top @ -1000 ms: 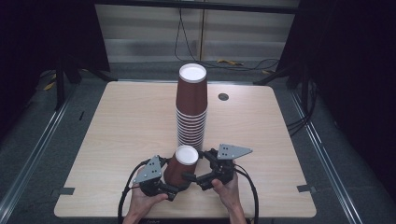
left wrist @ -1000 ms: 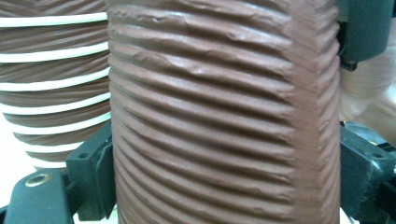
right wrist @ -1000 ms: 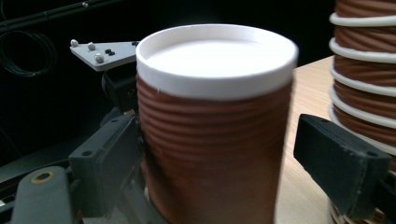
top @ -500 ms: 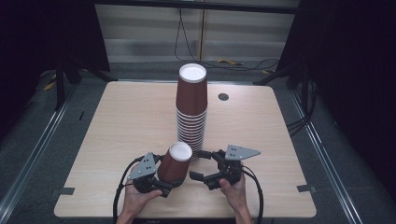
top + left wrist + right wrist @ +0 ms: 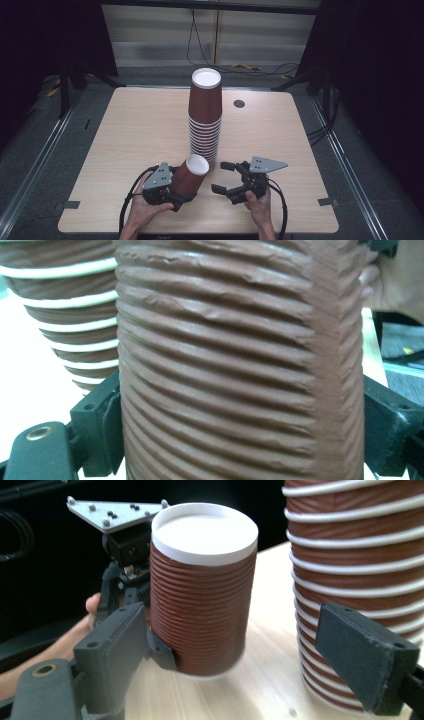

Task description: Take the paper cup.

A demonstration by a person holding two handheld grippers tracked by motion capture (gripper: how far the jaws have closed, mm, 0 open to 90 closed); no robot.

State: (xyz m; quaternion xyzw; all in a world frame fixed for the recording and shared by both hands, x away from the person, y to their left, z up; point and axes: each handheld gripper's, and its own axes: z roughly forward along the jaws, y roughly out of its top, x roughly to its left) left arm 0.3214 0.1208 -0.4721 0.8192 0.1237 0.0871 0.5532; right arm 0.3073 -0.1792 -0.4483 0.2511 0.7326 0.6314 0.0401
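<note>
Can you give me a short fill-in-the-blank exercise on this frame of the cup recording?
1. The left gripper is shut on a single brown ____.
2. The single cup has its white base facing ____.
3. The right gripper has its jaws ____, with nothing between them.
4. Behind both grippers, the tall stack of cups stands on the wooden ____.

Missing words: cup; up; open; table

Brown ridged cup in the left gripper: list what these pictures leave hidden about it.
- Rim and base: in the left gripper view the brown ridged cup runs past the top and bottom edges.
- Inside: its white end faces the right gripper view, so the contents cannot be told.
- Lower part: in the high view the left gripper covers it.
- Whether it rests on the table: cannot tell; its bottom edge is blurred.
</note>
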